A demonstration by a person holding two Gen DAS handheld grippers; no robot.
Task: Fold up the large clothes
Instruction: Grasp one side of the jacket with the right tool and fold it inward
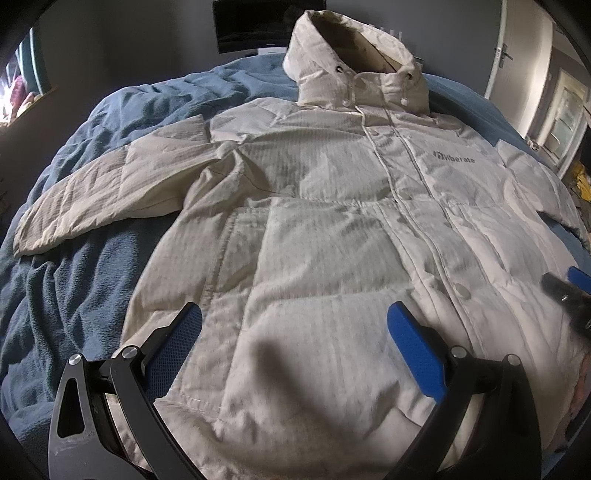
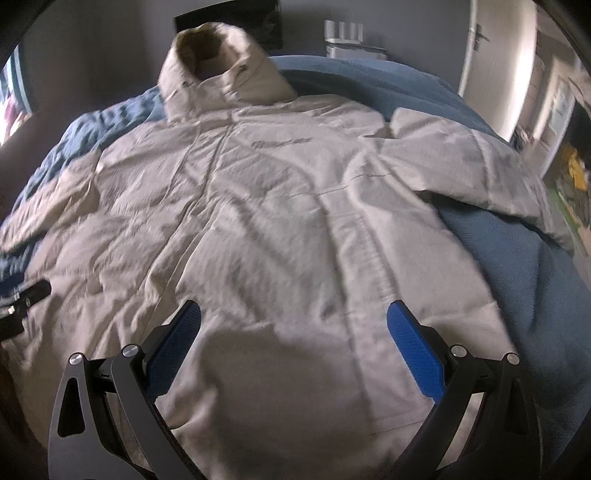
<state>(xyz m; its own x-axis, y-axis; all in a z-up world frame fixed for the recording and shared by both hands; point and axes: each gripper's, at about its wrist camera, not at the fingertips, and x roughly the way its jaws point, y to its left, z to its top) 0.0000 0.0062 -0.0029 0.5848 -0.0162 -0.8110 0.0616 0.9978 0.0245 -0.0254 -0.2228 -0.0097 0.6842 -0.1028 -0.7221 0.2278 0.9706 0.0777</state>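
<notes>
A large cream hooded puffer jacket lies front up and spread flat on a blue blanket, hood at the far end, sleeves out to both sides. It also fills the right wrist view. My left gripper is open and empty, hovering over the jacket's lower left hem. My right gripper is open and empty over the lower right hem. The right gripper's tip shows at the left wrist view's right edge. The left gripper's tip shows at the right wrist view's left edge.
The blue blanket covers a bed that fills both views. A dark monitor stands against the grey wall beyond the hood. A white door and a cluttered floor lie to the right. A window is at far left.
</notes>
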